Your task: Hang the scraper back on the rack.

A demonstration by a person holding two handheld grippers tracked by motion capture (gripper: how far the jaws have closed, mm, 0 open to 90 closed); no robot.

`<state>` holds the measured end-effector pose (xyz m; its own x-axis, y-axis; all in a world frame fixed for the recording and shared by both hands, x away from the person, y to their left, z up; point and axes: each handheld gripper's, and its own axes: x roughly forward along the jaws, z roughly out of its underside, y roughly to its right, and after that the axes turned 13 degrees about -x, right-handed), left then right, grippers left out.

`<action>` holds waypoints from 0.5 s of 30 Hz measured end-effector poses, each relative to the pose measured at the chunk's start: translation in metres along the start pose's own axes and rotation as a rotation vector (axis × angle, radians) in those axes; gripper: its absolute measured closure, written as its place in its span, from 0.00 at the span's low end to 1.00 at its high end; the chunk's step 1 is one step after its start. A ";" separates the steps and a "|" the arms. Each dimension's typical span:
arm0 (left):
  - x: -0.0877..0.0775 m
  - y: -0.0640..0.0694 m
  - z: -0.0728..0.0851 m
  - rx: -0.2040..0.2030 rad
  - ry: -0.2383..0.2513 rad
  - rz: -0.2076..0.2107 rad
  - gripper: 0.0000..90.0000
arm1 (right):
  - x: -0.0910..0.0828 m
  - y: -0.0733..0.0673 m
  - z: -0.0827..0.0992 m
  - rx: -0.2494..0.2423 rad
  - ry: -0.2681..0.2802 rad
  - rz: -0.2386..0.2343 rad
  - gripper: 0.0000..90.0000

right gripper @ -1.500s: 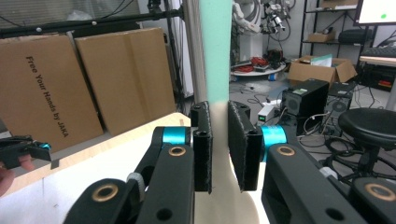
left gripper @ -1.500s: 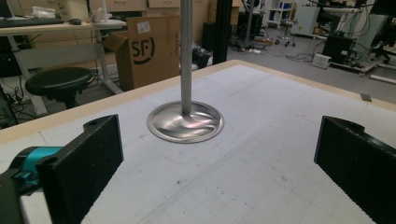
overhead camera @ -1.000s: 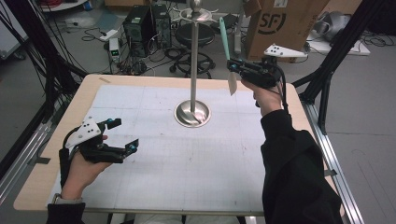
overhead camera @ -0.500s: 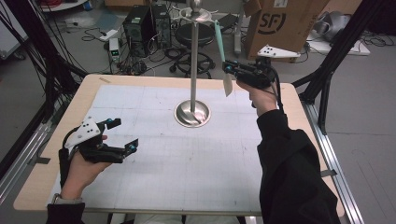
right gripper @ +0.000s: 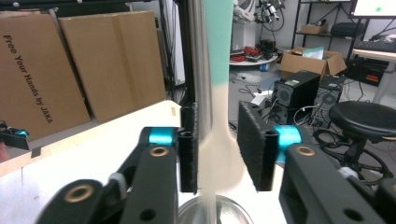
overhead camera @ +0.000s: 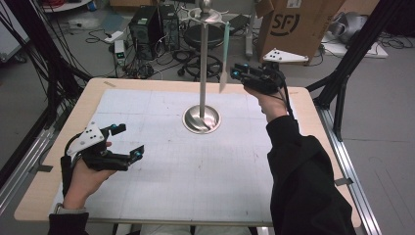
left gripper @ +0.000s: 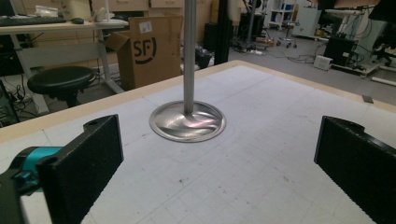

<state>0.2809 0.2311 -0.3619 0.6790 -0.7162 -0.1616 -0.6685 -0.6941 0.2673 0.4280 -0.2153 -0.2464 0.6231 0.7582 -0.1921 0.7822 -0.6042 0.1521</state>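
Observation:
A metal stand (overhead camera: 203, 68) with a round base (overhead camera: 201, 119) rises from the white gridded mat at the table's far middle. A spatula (overhead camera: 225, 49) with a teal handle and a pale blade hangs from the stand's top disc, its lower end tilted toward the pole. My right gripper (overhead camera: 236, 74) is held high just right of the blade. In the right gripper view the blurred spatula (right gripper: 219, 56) lies between the slightly parted jaws of that gripper (right gripper: 217, 149), beside the pole (right gripper: 198, 70). My left gripper (overhead camera: 129, 139) rests wide open and empty at the near left, facing the base (left gripper: 187, 122).
Behind the table stand a cardboard box (overhead camera: 288, 24), a black stool (overhead camera: 195, 34) and a computer tower (overhead camera: 147, 22) among floor cables. Black frame struts (overhead camera: 342, 88) stand off the right edge. The mat (overhead camera: 195, 176) stretches bare between the hands.
My right gripper drifted a little left. The spatula's top stayed by the top disc while its lower end swung left, away from the jaws. The left gripper kept still.

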 end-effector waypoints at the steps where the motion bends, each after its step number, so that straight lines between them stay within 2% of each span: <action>1: 0.000 0.000 -0.001 0.001 0.003 0.001 0.02 | -0.002 -0.001 0.001 -0.003 -0.002 0.005 0.71; 4: 0.002 0.000 -0.001 -0.004 0.004 0.004 0.02 | -0.005 -0.003 0.005 0.010 0.006 0.009 0.59; 7: 0.003 -0.002 0.000 -0.008 0.002 0.002 0.02 | -0.009 -0.007 0.013 0.012 -0.005 -0.008 0.46; 9: 0.005 -0.003 -0.001 -0.013 0.003 -0.001 0.02 | -0.010 -0.008 0.017 0.004 -0.010 -0.015 0.42; 10: 0.006 -0.004 -0.002 -0.016 0.010 0.000 0.02 | -0.013 -0.012 0.025 -0.009 -0.021 -0.026 0.35; 13: 0.008 -0.005 -0.004 -0.021 0.017 0.000 0.02 | -0.017 -0.019 0.037 -0.015 -0.037 -0.036 0.21; 14: 0.009 -0.005 -0.005 -0.020 0.018 0.003 0.02 | -0.017 -0.019 0.037 -0.015 -0.037 -0.036 0.21; 15: 0.011 -0.005 -0.005 -0.020 0.016 0.007 0.02 | -0.020 -0.023 0.047 -0.005 -0.061 -0.042 0.13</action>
<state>0.2929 0.2274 -0.3602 0.6792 -0.7195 -0.1448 -0.6670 -0.6875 0.2871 0.3972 -0.2281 -0.2917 0.5885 0.7665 -0.2574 0.8078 -0.5708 0.1471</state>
